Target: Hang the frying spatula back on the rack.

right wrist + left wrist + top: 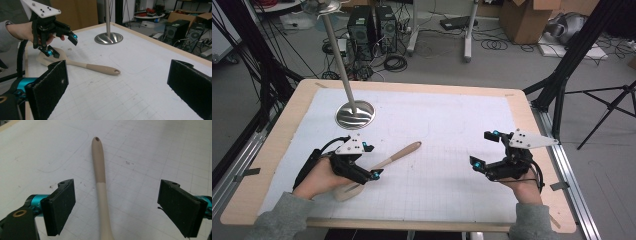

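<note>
I have the wooden table [272, 200] under me, nearly all of it covered by a white gridded mat [447, 150]. At the far left of the mat a steel stand [354, 114] sits on its round base with its pole leaning up out of the high view. The rest of the mat is bare, so I have open room on every side of the work.

The work is the slotted spatula [384, 162], lying flat on the mat in the near left part. Its long axis runs on a diagonal: the pale slotted head lies nearest me under my left hand [319, 177], and the darker handle end, with its hanging hole, points away and toward the middle of the table.

My left gripper [364, 165] hovers right over the neck of the spatula, close to the head. Its jaws stand wide apart. In the left gripper view the handle [100, 170] runs straight up the middle between the two pads [61, 206], so the jaws straddle it squarely across its long axis and neither pad touches it. I judge that the next move calls for coming straight down and closing, with nothing beside the handle to snag.

My right gripper [484, 150] is well apart from the spatula, over the near right of the mat. Its jaws are also spread wide and hold nothing. It faces left across the table, toward the handle's tip [115, 72]. The left is clearly the nearer one.
</note>
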Motion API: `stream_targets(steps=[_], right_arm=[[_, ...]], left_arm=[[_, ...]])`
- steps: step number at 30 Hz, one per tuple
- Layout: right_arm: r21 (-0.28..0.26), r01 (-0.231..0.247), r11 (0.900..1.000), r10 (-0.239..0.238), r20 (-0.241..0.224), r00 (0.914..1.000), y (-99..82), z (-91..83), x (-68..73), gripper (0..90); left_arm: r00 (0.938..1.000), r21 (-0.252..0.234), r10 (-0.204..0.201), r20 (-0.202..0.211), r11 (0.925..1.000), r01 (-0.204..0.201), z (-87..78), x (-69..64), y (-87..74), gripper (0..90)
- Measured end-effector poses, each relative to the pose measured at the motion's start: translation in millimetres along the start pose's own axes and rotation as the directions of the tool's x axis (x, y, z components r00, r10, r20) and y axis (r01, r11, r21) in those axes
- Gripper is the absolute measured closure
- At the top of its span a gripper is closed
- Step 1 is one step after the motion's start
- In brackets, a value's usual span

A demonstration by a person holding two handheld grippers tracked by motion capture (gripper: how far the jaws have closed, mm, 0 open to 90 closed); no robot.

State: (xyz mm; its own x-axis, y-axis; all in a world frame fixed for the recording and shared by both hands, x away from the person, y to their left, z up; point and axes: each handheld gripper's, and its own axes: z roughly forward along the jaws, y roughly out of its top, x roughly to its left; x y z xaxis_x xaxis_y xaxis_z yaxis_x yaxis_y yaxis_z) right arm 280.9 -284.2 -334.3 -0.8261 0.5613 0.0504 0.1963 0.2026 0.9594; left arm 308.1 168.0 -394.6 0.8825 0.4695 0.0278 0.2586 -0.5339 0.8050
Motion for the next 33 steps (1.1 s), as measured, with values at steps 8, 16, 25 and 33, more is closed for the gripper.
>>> stream_targets(steps=[8, 16, 25, 33], right_arm=[[0.007, -0.006, 1.0000, 0.006, -0.002, 1.0000, -0.3, 0.3, 0.6, 2.3], [0.013, -0.010, 0.9999, 0.010, -0.001, 1.0000, -1.1, -0.7, 1.2, 2.3], [0.013, -0.015, 0.9998, 0.015, 0.008, 0.9999, -2.5, -4.5, 2.0, 2.3], [0.007, -0.016, 0.9998, 0.016, 0.015, 0.9998, -3.8, -8.1, 2.2, 2.4]], left_arm=[[0.9997, 0.055, -0.008, -0.024, 0.9984, 0.009, 3.4, -0.5, -1.0, 23.9], [0.9996, 0.094, -0.014, -0.024, 0.9955, 0.016, 9.1, 0.0, -1.4, 30.9], [0.9995, 0.147, -0.011, -0.029, 0.9891, 0.015, 15.4, 0.1, 0.9, 38.0], [0.9984, 0.189, -0.026, -0.050, 0.9814, 0.035, 20.9, 3.1, -1.0, 44.1]])
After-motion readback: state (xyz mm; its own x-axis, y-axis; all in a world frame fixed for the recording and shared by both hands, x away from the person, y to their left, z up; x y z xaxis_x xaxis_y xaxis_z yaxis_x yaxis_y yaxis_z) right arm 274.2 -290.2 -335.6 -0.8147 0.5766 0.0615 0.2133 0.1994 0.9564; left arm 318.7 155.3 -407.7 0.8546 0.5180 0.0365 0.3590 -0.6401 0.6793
